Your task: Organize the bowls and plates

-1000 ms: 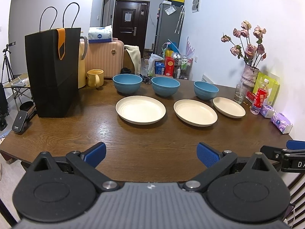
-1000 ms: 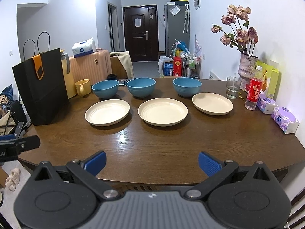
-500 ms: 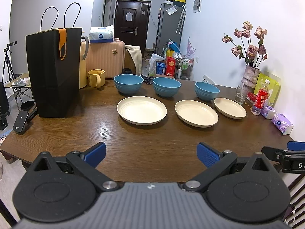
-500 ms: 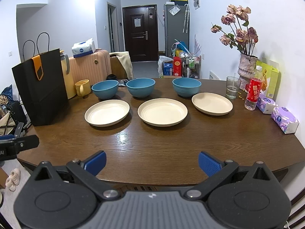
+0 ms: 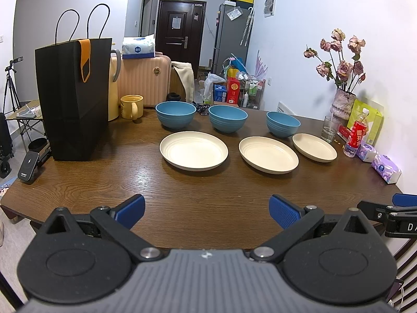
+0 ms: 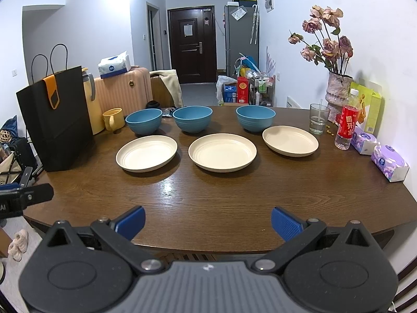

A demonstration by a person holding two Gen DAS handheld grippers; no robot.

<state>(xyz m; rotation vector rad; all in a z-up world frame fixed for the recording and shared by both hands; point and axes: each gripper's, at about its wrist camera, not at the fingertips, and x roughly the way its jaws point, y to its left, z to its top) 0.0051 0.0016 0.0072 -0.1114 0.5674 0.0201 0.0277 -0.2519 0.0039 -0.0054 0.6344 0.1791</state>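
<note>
No stacking has begun: three round cream plates (image 6: 222,152) and three blue ribbed bowls (image 6: 192,119) sit apart in two rows on the brown wooden surface (image 6: 234,195), while the left gripper (image 5: 207,207) and right gripper (image 6: 208,219) hover with fingers spread, empty.

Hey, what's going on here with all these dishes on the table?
A person holds a two-finger gripper in each hand at the near edge of a wooden table. The left gripper and the right gripper both have their jaws wide open and hold nothing. Three cream plates lie in a row, with three blue bowls in a row behind them, all separate and unstacked. Nothing is being touched, so organizing has not visibly started.
</note>
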